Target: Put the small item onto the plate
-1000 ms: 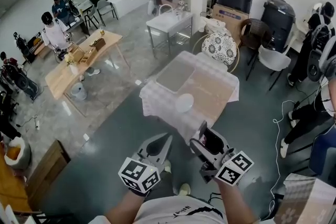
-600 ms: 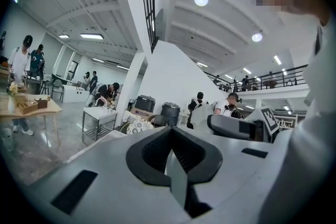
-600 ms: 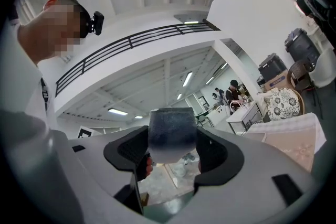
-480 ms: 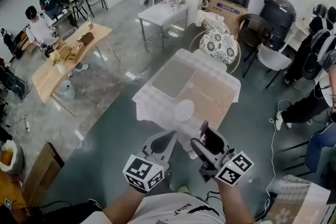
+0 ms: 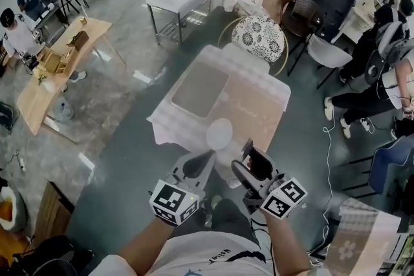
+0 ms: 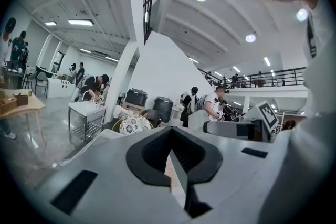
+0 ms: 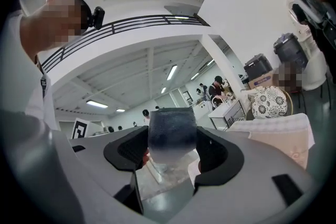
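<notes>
1. While the right gripper [image 5: 251, 163] pinches a small dark item [image 7: 171, 136], perhaps a cup, the white plate [image 5: 218, 134] lies well apart on the table [image 5: 259, 100].
2. The left gripper [image 5: 196, 166] has its jaws pressed together and empty; the placing is not yet done.

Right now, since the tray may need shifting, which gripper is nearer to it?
Left. The left gripper sits short of the table, below the tray; the right gripper, holding a cup, is farther right.
</notes>
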Demonstrator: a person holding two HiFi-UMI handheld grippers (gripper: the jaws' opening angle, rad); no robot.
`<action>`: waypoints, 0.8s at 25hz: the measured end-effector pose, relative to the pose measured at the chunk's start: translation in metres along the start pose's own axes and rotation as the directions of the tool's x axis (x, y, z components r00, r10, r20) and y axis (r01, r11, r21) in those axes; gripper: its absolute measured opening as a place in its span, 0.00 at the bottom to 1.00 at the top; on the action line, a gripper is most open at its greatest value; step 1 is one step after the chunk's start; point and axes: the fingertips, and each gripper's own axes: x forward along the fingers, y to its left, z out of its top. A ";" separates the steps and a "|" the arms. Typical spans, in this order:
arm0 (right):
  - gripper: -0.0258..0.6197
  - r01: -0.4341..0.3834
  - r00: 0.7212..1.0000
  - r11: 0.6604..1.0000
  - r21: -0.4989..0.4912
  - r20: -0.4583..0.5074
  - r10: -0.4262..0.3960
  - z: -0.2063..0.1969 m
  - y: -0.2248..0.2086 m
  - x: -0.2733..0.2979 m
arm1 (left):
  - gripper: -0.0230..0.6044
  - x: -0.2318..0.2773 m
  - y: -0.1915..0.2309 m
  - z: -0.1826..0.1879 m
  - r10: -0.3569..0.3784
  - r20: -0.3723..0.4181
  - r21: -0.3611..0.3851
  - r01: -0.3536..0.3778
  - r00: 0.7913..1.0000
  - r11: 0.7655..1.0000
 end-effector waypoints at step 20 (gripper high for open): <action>0.51 -0.006 0.922 0.993 -0.120 -0.386 -0.041 -0.144 -0.166 0.095 | 0.05 0.107 0.106 -0.082 0.091 -0.113 -0.088 -0.101 0.989 0.991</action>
